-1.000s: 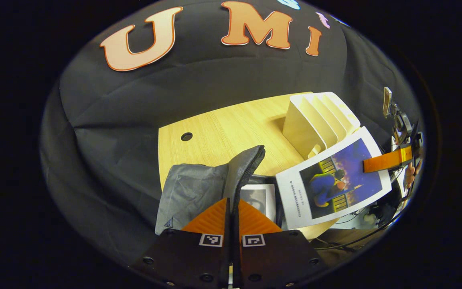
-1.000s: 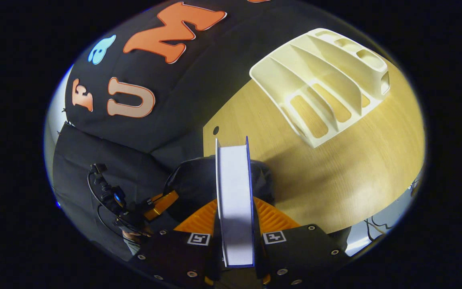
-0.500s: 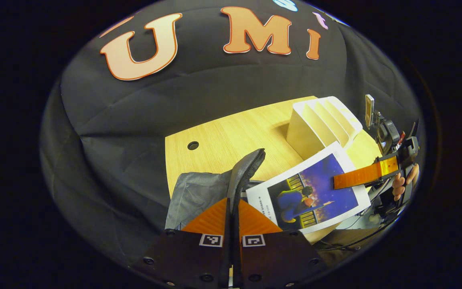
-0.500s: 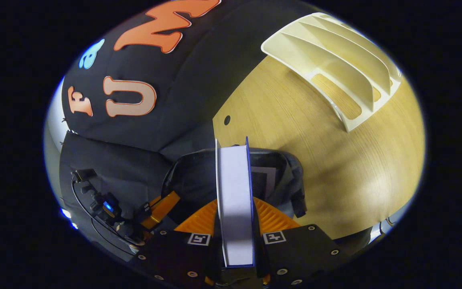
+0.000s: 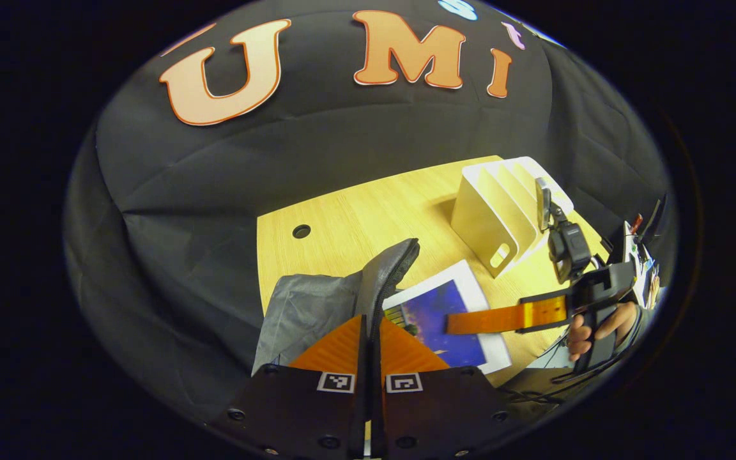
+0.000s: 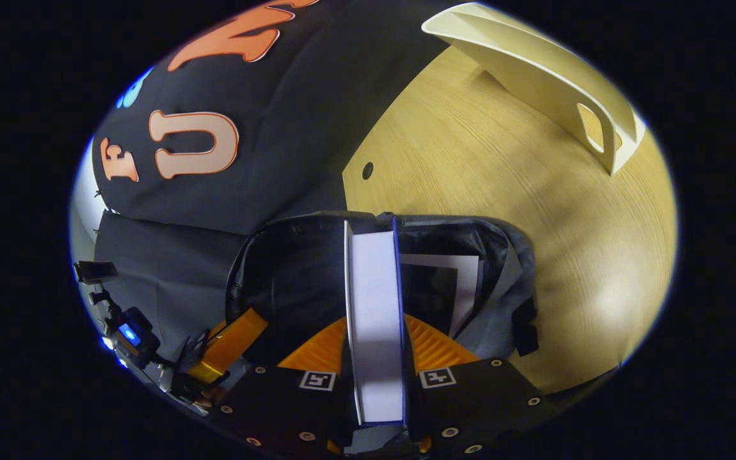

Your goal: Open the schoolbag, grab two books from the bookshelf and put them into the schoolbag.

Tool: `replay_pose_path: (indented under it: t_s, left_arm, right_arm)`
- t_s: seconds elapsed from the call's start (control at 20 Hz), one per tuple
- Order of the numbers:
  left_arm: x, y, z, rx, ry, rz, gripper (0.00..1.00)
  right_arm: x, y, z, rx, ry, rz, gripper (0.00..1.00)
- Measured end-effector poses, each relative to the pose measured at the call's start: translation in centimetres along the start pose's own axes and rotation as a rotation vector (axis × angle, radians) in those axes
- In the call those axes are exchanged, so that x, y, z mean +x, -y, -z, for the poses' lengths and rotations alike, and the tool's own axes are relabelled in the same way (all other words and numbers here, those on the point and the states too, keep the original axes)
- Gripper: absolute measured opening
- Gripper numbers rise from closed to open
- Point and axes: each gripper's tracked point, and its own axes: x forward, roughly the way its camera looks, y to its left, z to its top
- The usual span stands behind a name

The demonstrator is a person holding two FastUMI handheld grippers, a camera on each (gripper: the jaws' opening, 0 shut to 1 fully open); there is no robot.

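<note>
My left gripper (image 5: 371, 322) is shut on the raised edge of the grey schoolbag (image 5: 307, 310), holding its mouth up. In the left gripper view the right gripper (image 5: 470, 319), with a hand behind it, holds a blue-covered book (image 5: 435, 313) flat beside that edge. In the right gripper view my right gripper (image 6: 374, 329) is shut on this book (image 6: 373, 300), seen edge-on with its far end over the open schoolbag (image 6: 285, 268). Another book (image 6: 464, 281) with a white border lies inside the bag. The cream bookshelf (image 5: 502, 211) stands empty behind.
The wooden table (image 5: 368, 211) has a small round hole (image 5: 301, 231) near its back edge. The cream bookshelf (image 6: 553, 70) is at the top right of the right gripper view. Black cloth wall surrounds the table. The left gripper (image 6: 227, 342) shows low left by the bag.
The right gripper has carried the blue book down and leftwards from beside the bookshelf to the bag's mouth. The left gripper has kept hold of the bag's edge.
</note>
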Motion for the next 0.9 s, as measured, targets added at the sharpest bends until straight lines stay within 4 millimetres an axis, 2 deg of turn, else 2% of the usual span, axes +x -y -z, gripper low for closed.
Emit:
replay_pose_path:
  t_s: [0.3, 0.35, 0.55, 0.9]
  left_arm:
    - [0.3, 1.2, -0.2, 0.003, -0.002, 0.016, 0.04]
    - [0.3, 1.3, -0.4, 0.005, 0.001, 0.015, 0.04]
    - [0.5, 0.9, -1.2, -0.014, 0.008, 0.002, 0.04]
    - [1.0, 3.2, -1.5, 0.014, -0.012, 0.04, 0.02]
  right_arm:
    - [1.5, -0.4, -1.7, 0.013, 0.099, -0.004, 0.34]
    - [1.4, -0.7, -1.4, -0.001, 0.085, -0.006, 0.33]
    - [0.2, 0.0, -3.3, 0.055, 0.177, -0.018, 0.3]
    - [2.4, -0.6, -1.7, 0.012, 0.172, -0.035, 0.31]
